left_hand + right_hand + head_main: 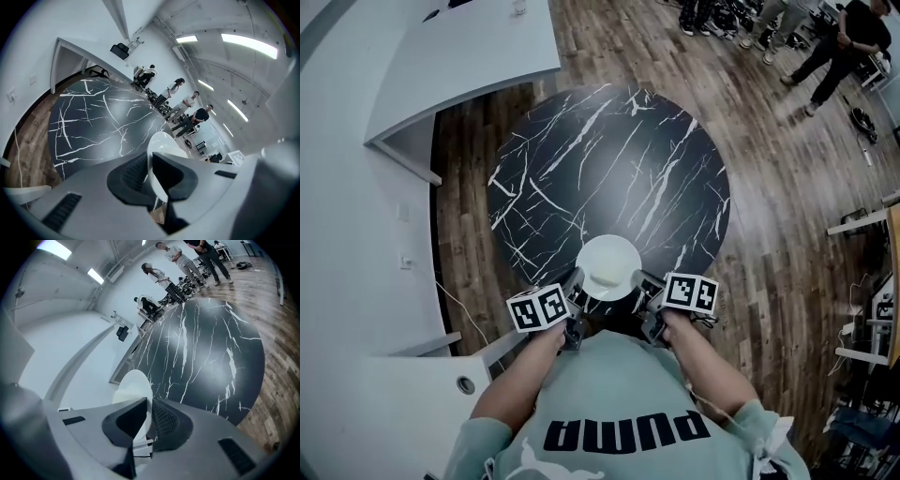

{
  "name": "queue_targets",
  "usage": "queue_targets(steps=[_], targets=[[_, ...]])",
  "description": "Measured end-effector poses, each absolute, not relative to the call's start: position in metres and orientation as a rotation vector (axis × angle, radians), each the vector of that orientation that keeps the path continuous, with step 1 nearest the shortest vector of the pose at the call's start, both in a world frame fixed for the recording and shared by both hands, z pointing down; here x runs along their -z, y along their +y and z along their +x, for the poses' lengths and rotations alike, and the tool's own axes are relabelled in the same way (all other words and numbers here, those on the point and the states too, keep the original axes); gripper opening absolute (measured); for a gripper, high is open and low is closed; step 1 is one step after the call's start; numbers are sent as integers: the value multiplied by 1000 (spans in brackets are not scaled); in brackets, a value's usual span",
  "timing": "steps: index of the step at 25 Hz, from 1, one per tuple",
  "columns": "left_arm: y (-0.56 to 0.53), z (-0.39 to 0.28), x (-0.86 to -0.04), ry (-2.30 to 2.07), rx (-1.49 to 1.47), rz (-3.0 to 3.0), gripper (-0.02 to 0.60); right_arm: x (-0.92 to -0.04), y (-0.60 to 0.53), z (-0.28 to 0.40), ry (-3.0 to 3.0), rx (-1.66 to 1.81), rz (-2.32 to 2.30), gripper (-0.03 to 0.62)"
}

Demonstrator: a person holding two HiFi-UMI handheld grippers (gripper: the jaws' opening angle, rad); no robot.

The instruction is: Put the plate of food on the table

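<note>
Reaching in from either side in the head view, the left gripper point(577, 292) and the right gripper point(641, 289) each pinched one rim of the white plate point(607, 265). The plate was at the near edge of the round black marble table point(609, 159), close in front of the holder. From there I couldn't tell whether it touched the marble. Something pale lay on it, too washed out to name. Wooden floor point(769, 187) ran round the table, and a few people point(839, 47) stood well off at the far right.

In the left gripper view, the gripper's dark jaws were closed onto the plate's thin rim. The plate showed edge-on between them, with the veined tabletop spreading beyond.

In the right gripper view it was much the same from the other side. The jaws were clamped on the rim and the white disc ran out from between them. The table lay to its right and a white counter point(89, 362) to its left.
</note>
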State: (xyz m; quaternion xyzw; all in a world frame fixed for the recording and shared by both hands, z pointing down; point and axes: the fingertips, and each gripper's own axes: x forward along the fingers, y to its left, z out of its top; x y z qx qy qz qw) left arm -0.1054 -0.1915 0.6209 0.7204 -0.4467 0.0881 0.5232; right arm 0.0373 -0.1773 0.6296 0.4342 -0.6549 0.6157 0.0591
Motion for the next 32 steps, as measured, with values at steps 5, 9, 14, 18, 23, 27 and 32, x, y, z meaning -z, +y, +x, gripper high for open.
queue_targets(steps=[5, 9, 14, 18, 23, 27, 32], targets=[[-221, -94, -650, -1108, -233, 1687, 40, -657, -213, 50, -1958, -1855, 1273, 35], [-241, -90, -672, -1136, -266, 1663, 41, -679, -236, 54, -1936, -1849, 1235, 37], [-262, -88, -694, -1162, -306, 1650, 44, -702, -260, 56, -1921, -1845, 1209, 37], [-275, -87, -707, -1180, -337, 1653, 44, -716, -273, 56, -1916, -1839, 1202, 38], [-287, -86, -720, -1197, -351, 1659, 48, -727, -286, 57, -1921, -1820, 1198, 38], [-290, -84, -730, -1203, -364, 1656, 48, -736, -291, 59, -1907, -1809, 1203, 40], [-290, -87, -734, -1216, -389, 1658, 49, -743, -292, 55, -1897, -1789, 1215, 41]])
